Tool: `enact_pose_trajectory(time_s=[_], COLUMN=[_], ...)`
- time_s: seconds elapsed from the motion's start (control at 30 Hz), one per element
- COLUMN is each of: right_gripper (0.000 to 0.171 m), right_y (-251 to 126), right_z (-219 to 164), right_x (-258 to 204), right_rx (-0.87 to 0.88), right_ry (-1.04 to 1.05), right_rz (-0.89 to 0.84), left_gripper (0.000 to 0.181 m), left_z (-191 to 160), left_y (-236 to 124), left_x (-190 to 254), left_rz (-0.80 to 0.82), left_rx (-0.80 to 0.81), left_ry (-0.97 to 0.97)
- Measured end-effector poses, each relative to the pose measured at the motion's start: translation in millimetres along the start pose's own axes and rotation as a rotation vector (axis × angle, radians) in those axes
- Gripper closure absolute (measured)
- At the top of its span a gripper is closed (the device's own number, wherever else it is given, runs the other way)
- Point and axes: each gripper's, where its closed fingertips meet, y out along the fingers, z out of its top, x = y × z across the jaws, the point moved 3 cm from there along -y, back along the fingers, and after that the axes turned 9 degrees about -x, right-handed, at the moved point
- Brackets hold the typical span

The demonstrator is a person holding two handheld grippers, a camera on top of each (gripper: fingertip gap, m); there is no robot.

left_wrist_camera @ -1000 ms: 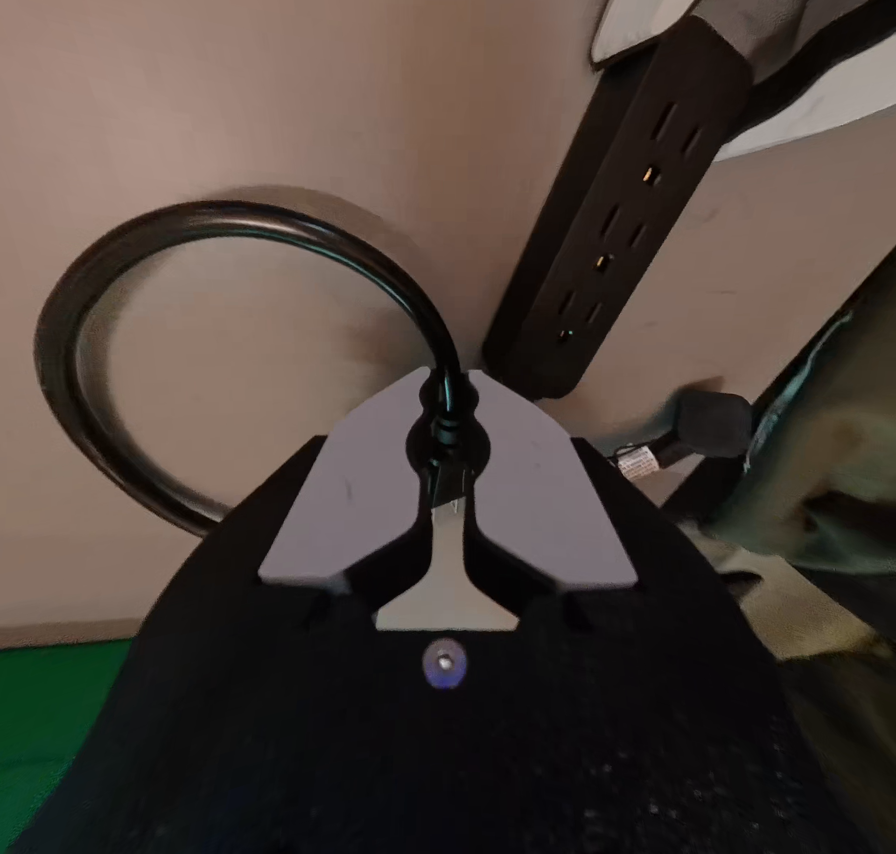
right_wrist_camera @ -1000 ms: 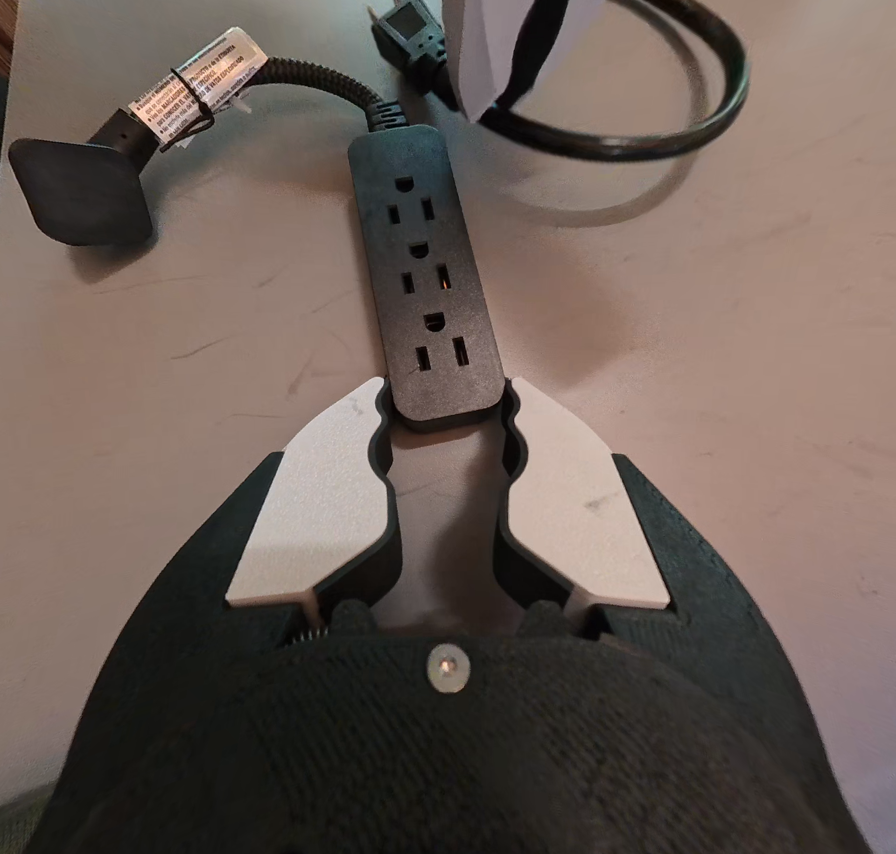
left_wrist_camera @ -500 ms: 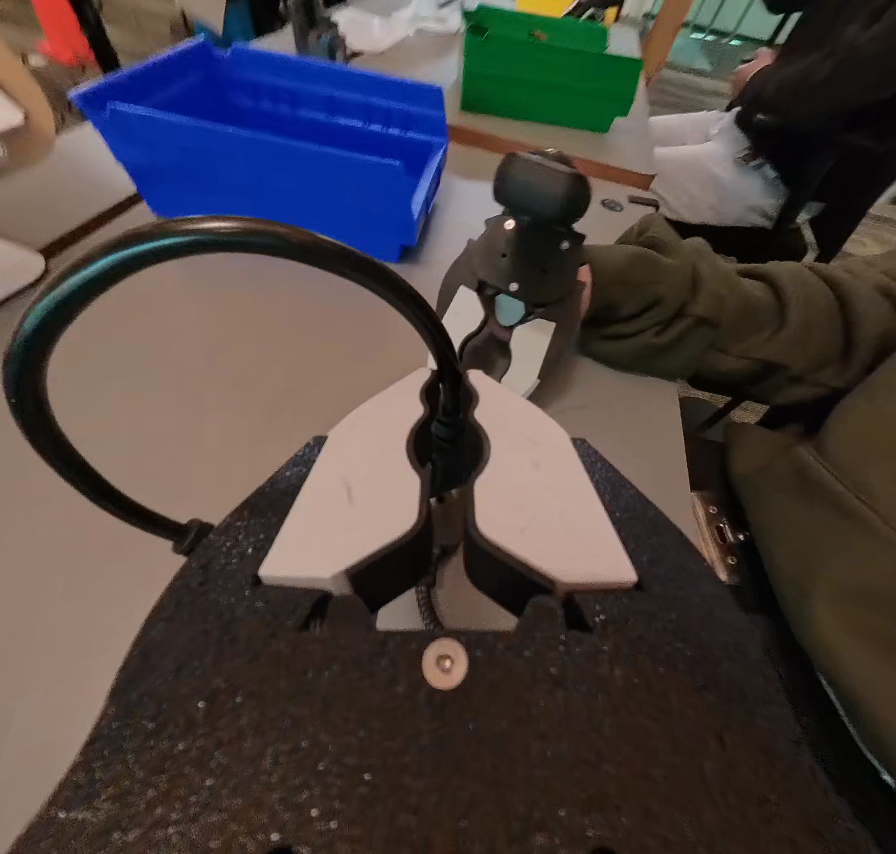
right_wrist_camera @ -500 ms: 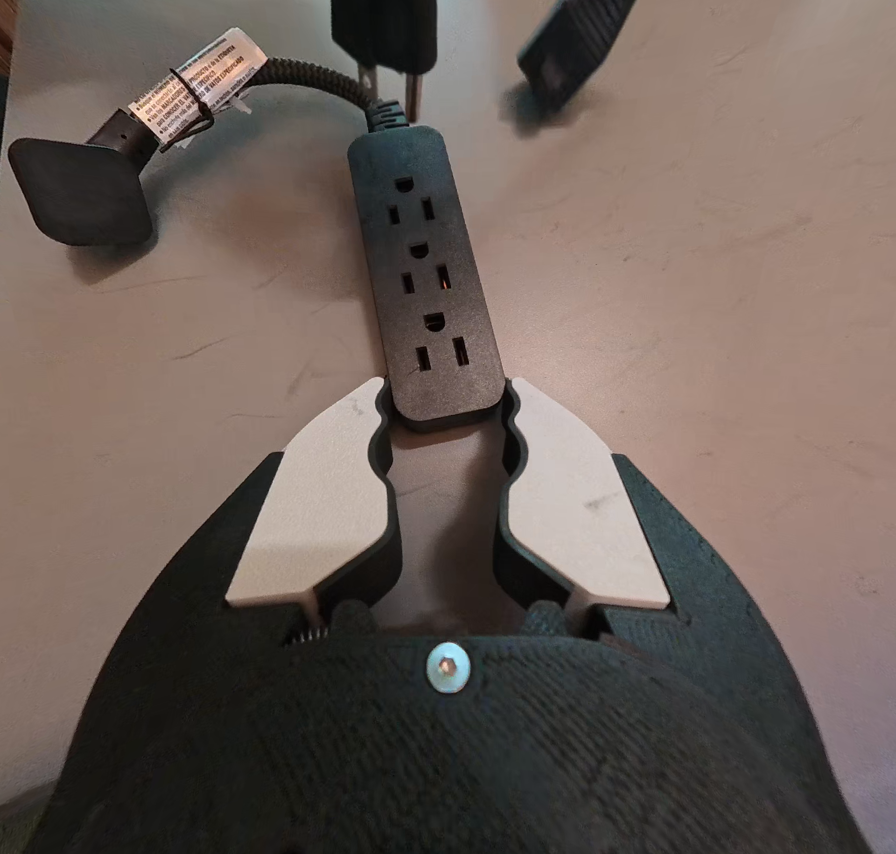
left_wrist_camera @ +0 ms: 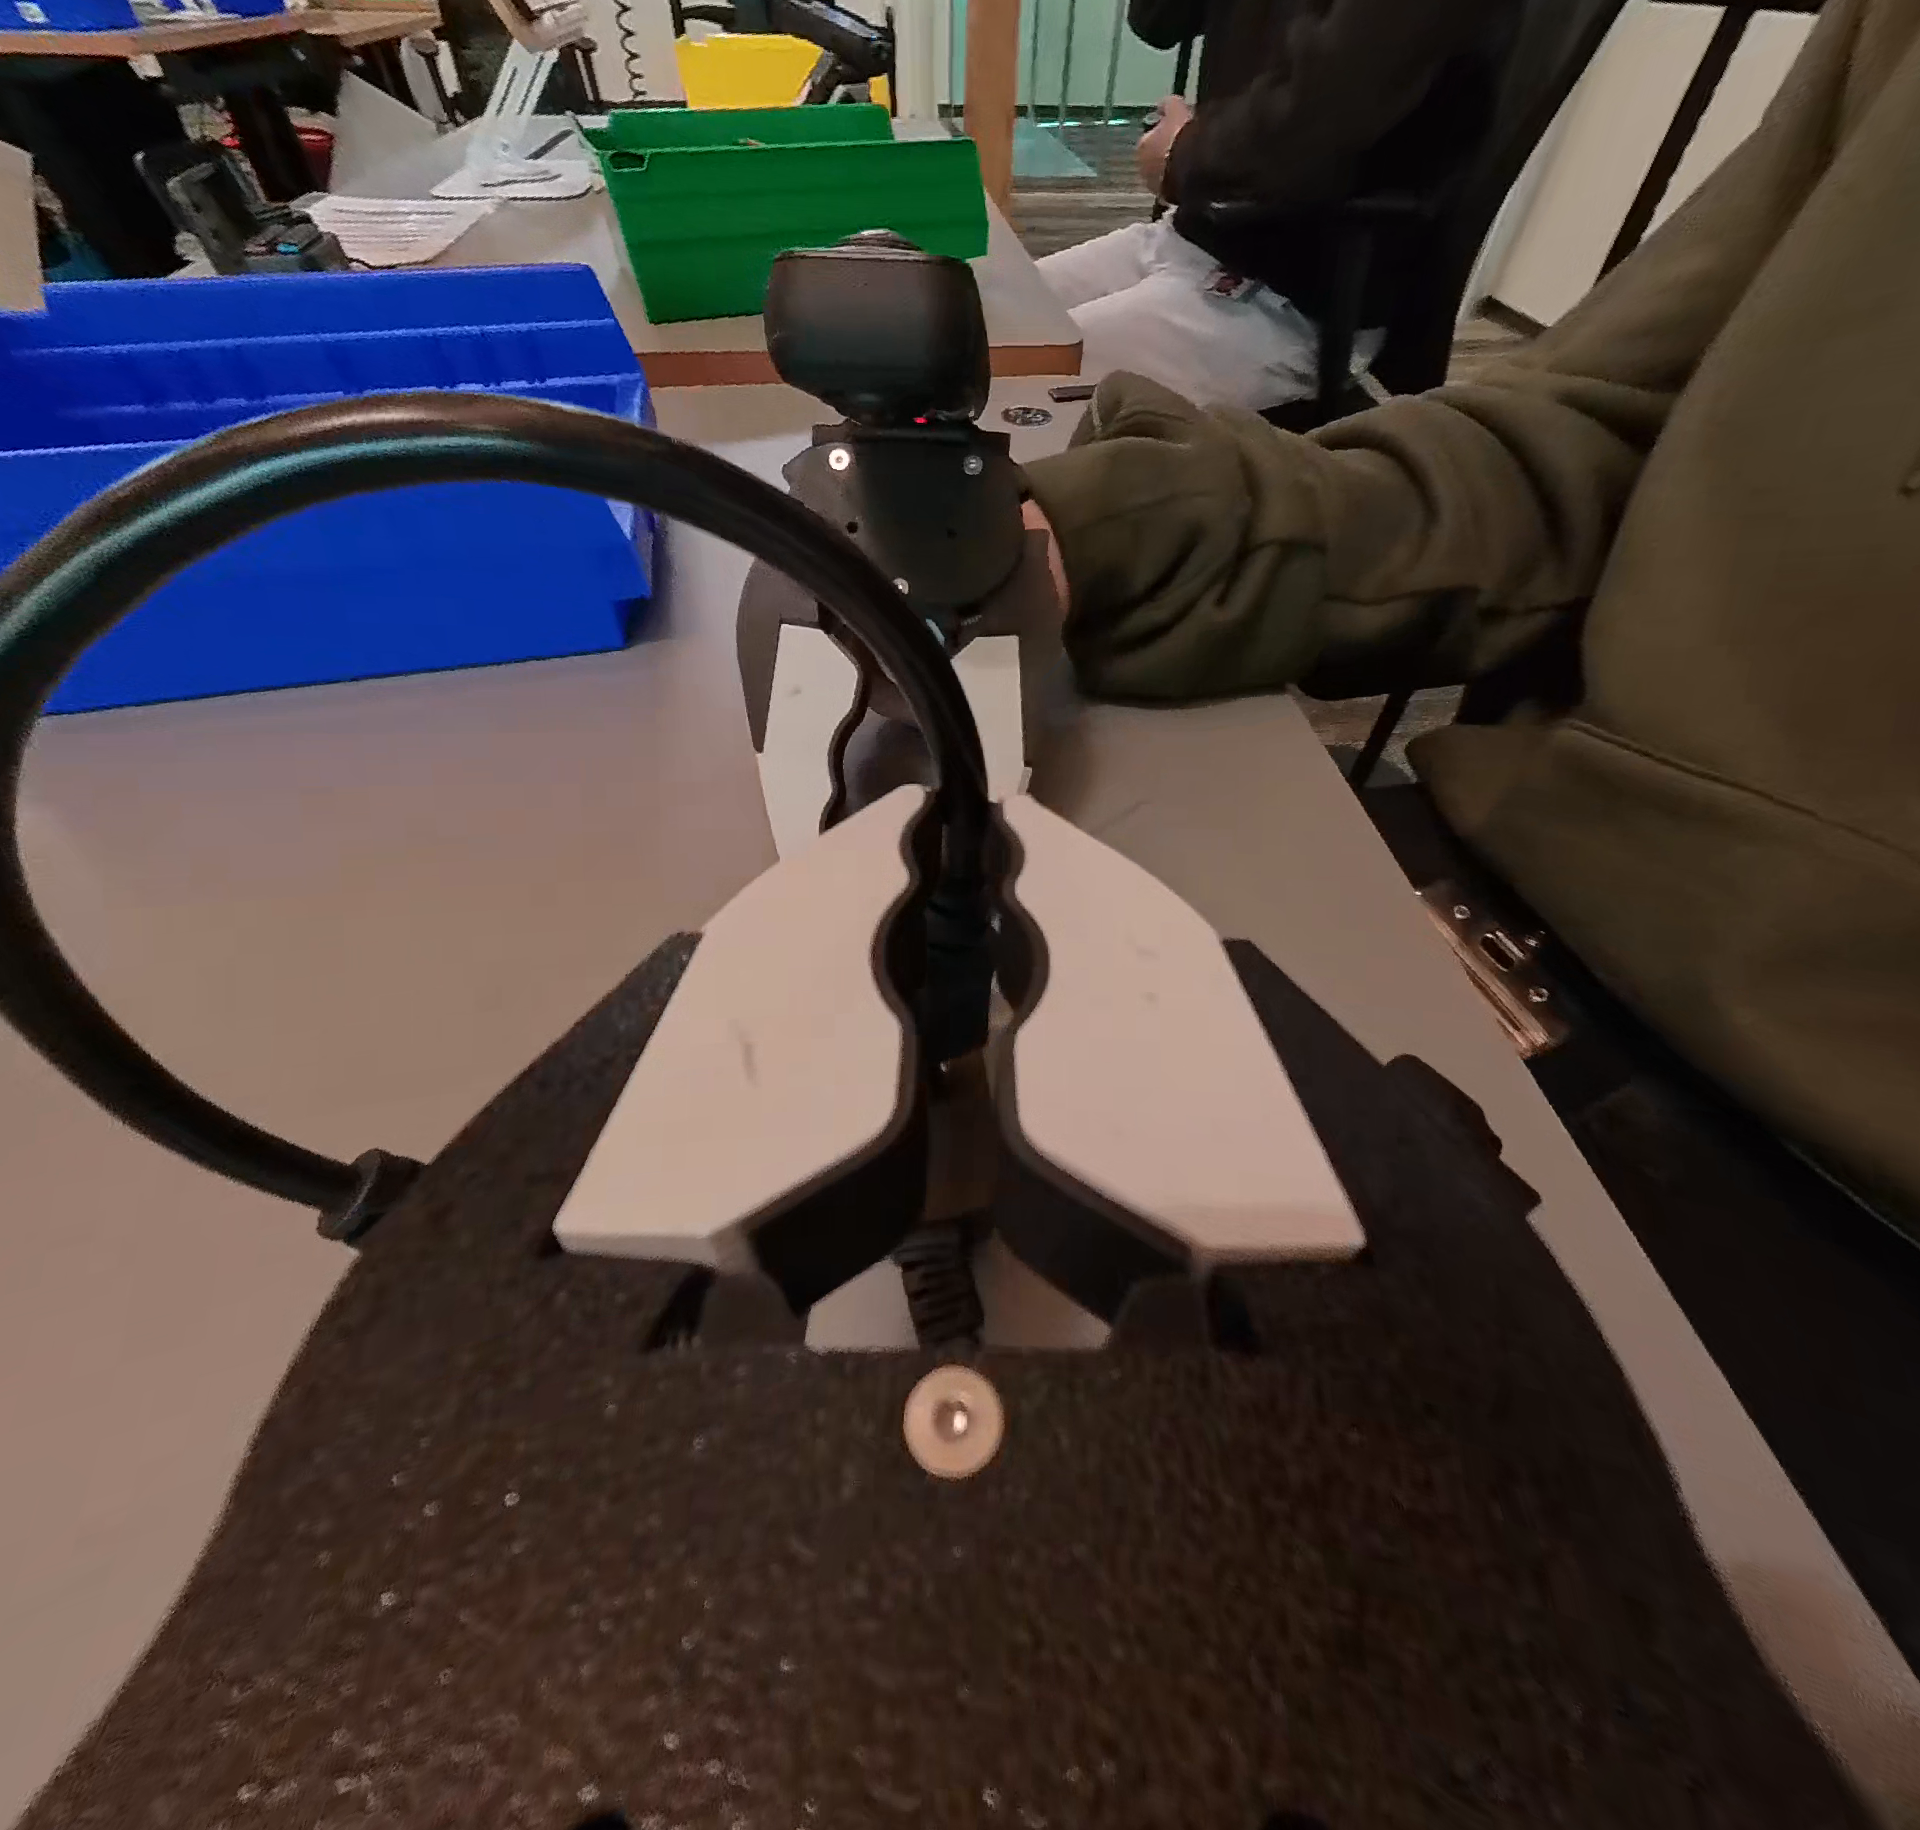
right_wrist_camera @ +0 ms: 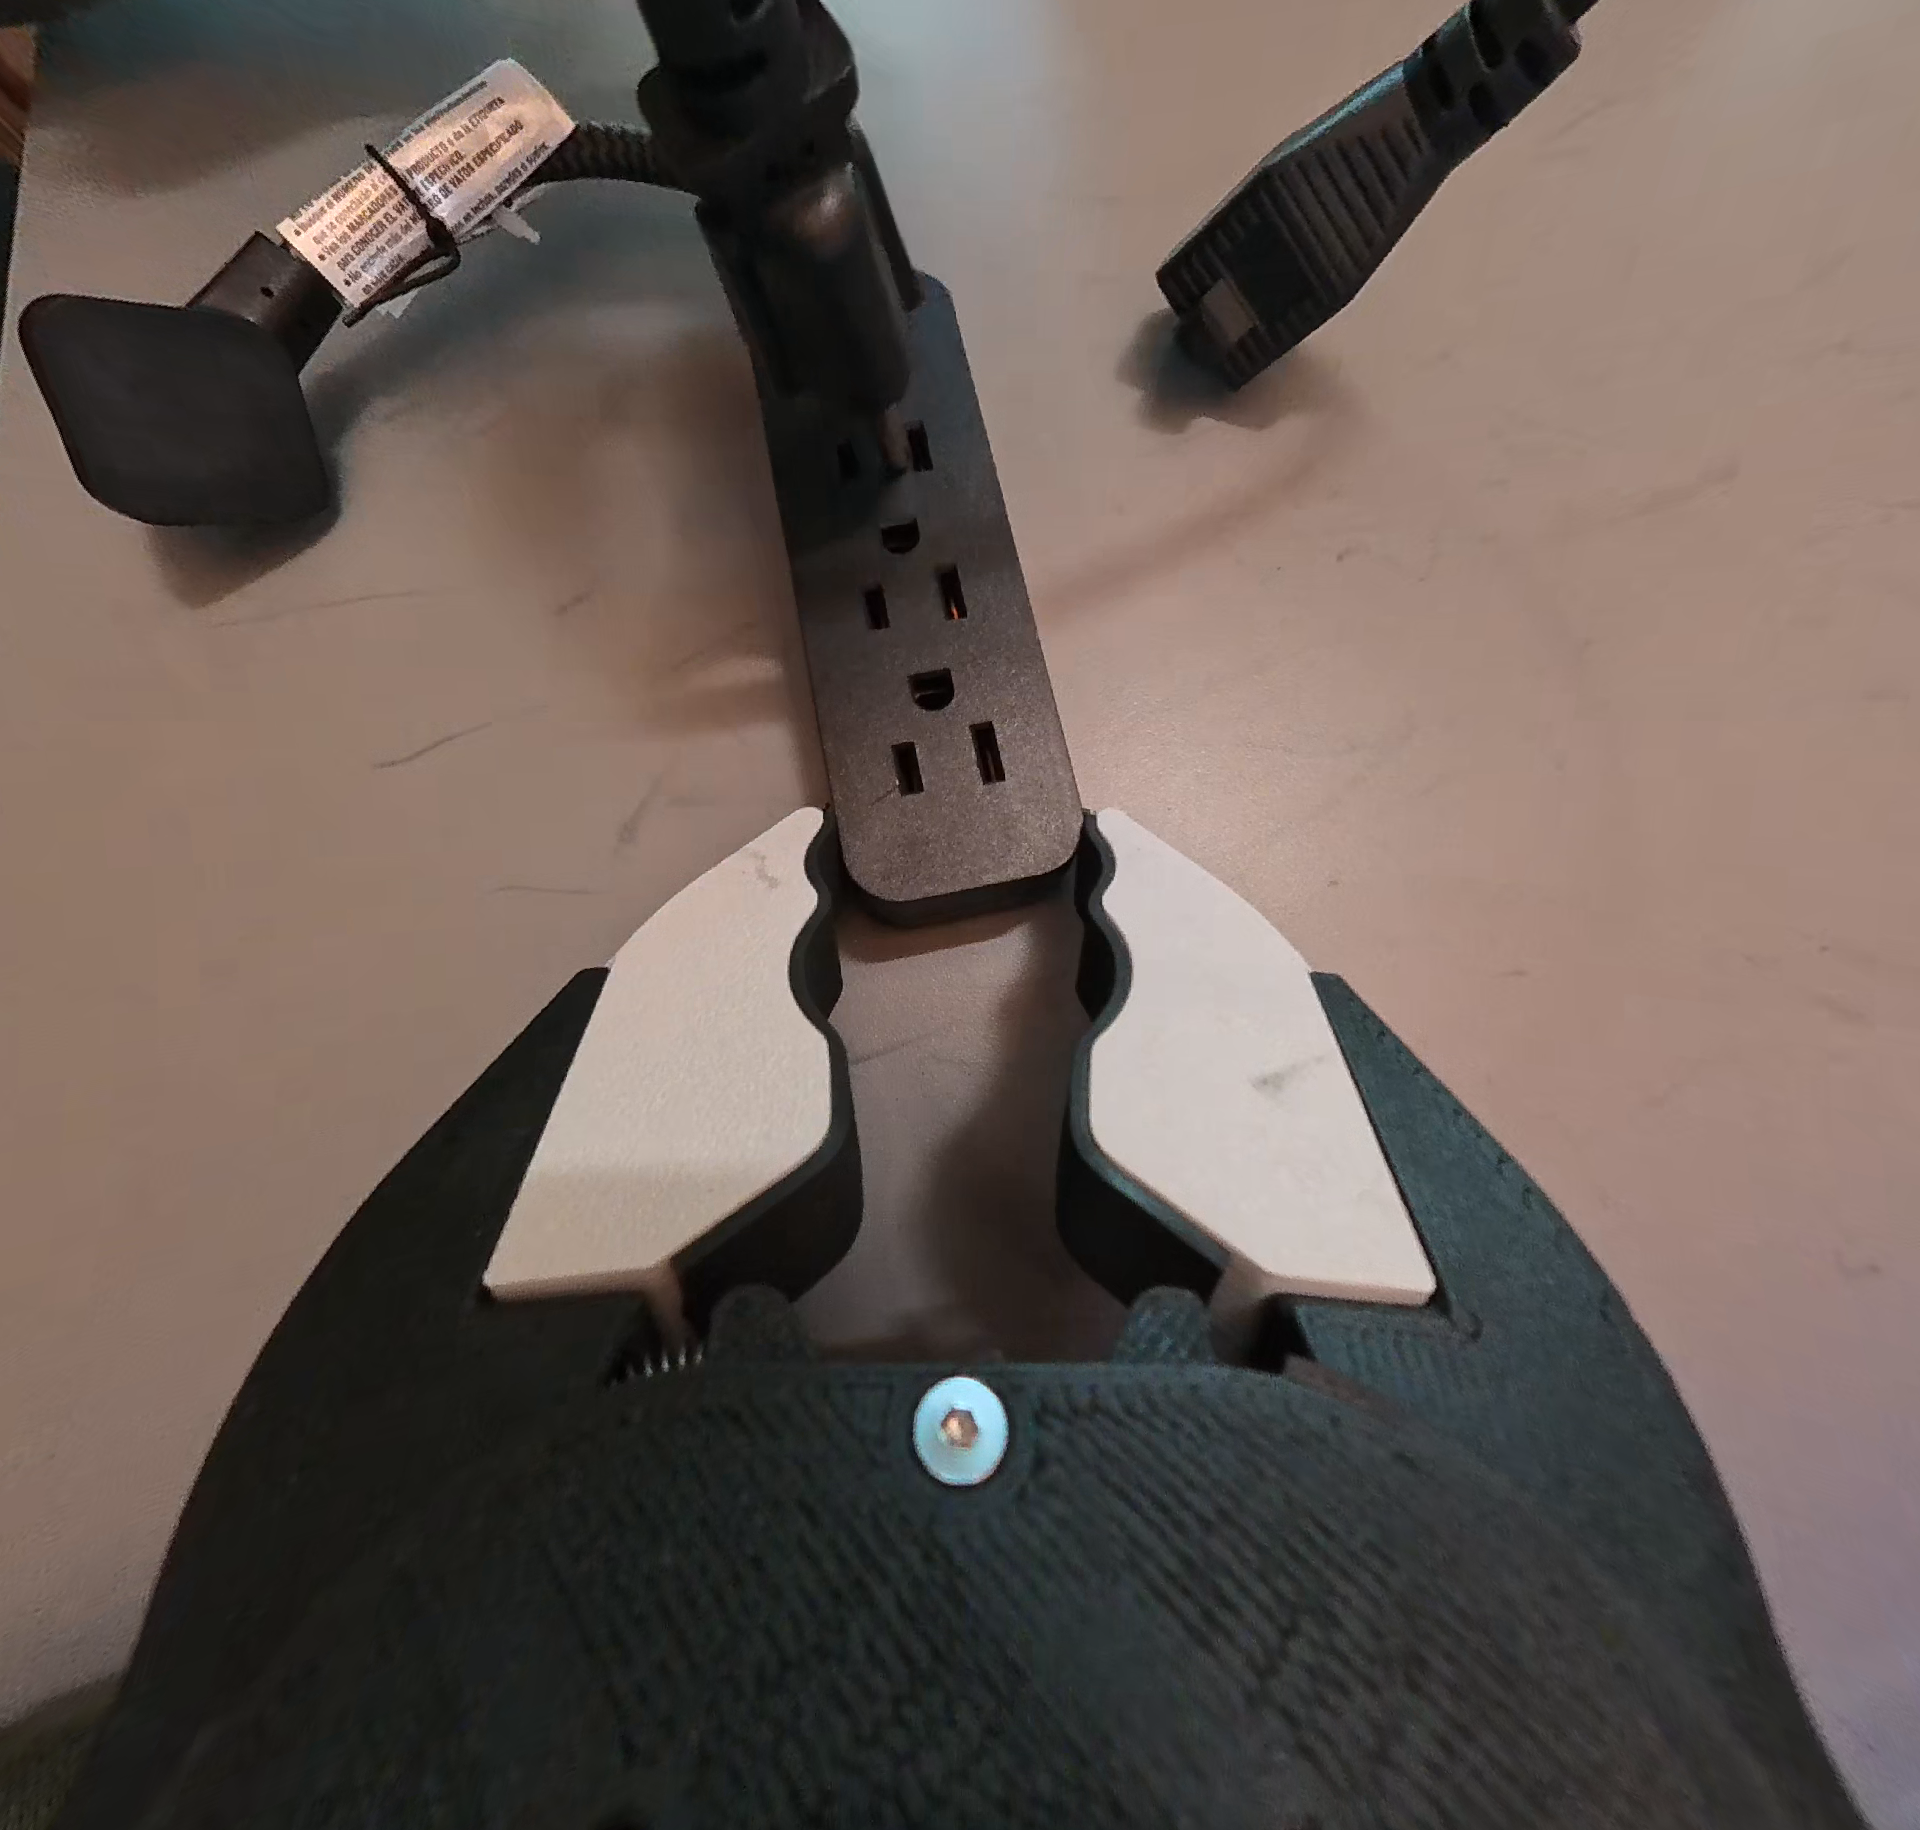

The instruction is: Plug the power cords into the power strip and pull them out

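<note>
A black power strip point(right_wrist_camera: 935, 637) with three outlets lies on the grey table. My right gripper point(right_wrist_camera: 956, 835) is shut on its near end. My left gripper point(left_wrist_camera: 961, 814) is shut on the black plug point(left_wrist_camera: 951, 959) of a power cord point(left_wrist_camera: 416, 440) that loops up and to the left. In the right wrist view this plug point(right_wrist_camera: 810, 263) stands over the strip's far outlet, with a prong point(right_wrist_camera: 891, 438) at the slots. How deep it sits I cannot tell. The cord's other connector point(right_wrist_camera: 1351, 211) rests at the upper right.
The strip's own flat plug point(right_wrist_camera: 177, 409) and tagged braided cable point(right_wrist_camera: 426, 191) lie to the left. A blue bin point(left_wrist_camera: 312, 492) and a green bin point(left_wrist_camera: 790, 191) stand farther back. A person's olive sleeve point(left_wrist_camera: 1299, 544) reaches in from the right, by the table edge point(left_wrist_camera: 1455, 1042). The grippers' ends are close to 12 centimetres from one another.
The plug in my left gripper has come down from beyond the strip's far end onto its far outlet. The cord's other connector has shifted nearer. My right gripper has stayed on the strip.
</note>
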Motion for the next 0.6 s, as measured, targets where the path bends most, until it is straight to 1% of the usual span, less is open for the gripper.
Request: enact_pose_trajectory(time_s=[0.13, 0.27, 0.33, 0.47, 0.53, 0.6], right_gripper=[0.128, 0.128, 0.128, 0.128, 0.128, 0.128], right_y=[0.0, -0.1, -0.1, -0.1, -0.2, -0.2], right_z=[0.0, 0.0, 0.0, 0.0, -0.1, -0.1], right_x=[0.1, 0.0, -0.1, -0.2, -0.2, -0.2], right_rx=[0.0, 0.0, 0.0, 0.0, 0.0, 0.0], right_ry=[-0.002, -0.003, -0.003, -0.004, -0.004, -0.004], right_rz=[0.001, 0.002, 0.002, 0.002, 0.003, 0.003], left_gripper=[0.173, 0.173, 0.173, 0.173, 0.173, 0.173], left_z=[-2.0, -4.7, -4.0, -1.8, -1.6, -2.2], left_y=[0.0, -4.2, -3.5, -0.6, -1.4, -3.8], left_x=[4.3, -3.6, -6.6, -3.0, -6.4, -13.5], left_rz=[-0.102, -0.094, -0.127, -0.244, -0.253, -0.215], left_rx=[0.063, 0.099, 0.094, 0.062, 0.054, 0.047], left_ry=[-0.028, -0.015, -0.011, 0.006, 0.015, 0.015])
